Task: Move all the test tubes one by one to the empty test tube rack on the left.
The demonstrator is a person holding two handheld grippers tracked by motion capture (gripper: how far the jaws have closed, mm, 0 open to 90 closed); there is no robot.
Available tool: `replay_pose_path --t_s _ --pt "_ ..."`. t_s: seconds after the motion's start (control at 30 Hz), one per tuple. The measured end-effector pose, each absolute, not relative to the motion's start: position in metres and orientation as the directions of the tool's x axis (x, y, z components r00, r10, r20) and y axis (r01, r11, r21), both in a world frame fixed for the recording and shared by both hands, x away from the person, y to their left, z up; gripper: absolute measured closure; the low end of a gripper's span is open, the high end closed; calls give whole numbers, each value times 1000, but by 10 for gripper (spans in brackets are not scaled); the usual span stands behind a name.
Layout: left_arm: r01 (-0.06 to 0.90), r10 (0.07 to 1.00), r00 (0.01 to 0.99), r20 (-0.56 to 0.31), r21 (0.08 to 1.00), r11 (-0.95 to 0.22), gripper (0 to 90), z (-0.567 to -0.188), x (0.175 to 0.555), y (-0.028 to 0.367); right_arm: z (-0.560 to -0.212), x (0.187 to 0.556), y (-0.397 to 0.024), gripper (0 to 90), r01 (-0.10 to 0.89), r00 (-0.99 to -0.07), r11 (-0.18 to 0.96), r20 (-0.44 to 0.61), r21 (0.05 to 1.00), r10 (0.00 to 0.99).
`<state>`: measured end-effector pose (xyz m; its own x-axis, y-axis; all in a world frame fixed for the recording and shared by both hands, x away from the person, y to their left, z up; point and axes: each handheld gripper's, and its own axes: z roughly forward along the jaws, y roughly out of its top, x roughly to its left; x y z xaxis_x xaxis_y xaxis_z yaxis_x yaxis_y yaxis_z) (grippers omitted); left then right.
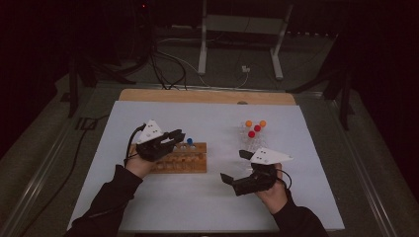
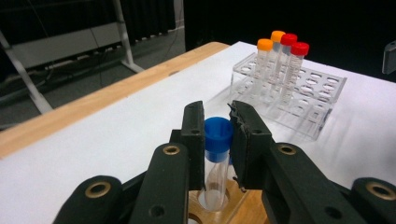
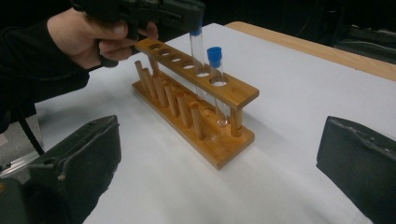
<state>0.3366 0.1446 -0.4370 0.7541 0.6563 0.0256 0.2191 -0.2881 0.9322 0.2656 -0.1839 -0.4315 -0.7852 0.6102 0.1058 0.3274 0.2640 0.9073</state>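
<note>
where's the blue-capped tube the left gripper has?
The blue-capped tube is clamped in the left gripper, its lower end in a hole of the wooden rack at table left, beside a second blue-capped tube.

left gripper (image 2: 217, 128) is clamped on a blue-capped tube (image 2: 217, 158) — its lower end sits in a hole of the wooden rack (image 2: 233, 210), and further back on the white table (image 2: 116, 135) a clear rack (image 2: 299, 100) holds four tubes — two orange caps, two red.
</note>
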Motion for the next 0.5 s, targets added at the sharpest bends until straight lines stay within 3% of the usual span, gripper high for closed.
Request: replay_pose_path --t_s 0.5 --pt "252 658 753 18 915 -314 776 -456 337 140 -430 265 -186 0 327 -786 263 106 908 610"
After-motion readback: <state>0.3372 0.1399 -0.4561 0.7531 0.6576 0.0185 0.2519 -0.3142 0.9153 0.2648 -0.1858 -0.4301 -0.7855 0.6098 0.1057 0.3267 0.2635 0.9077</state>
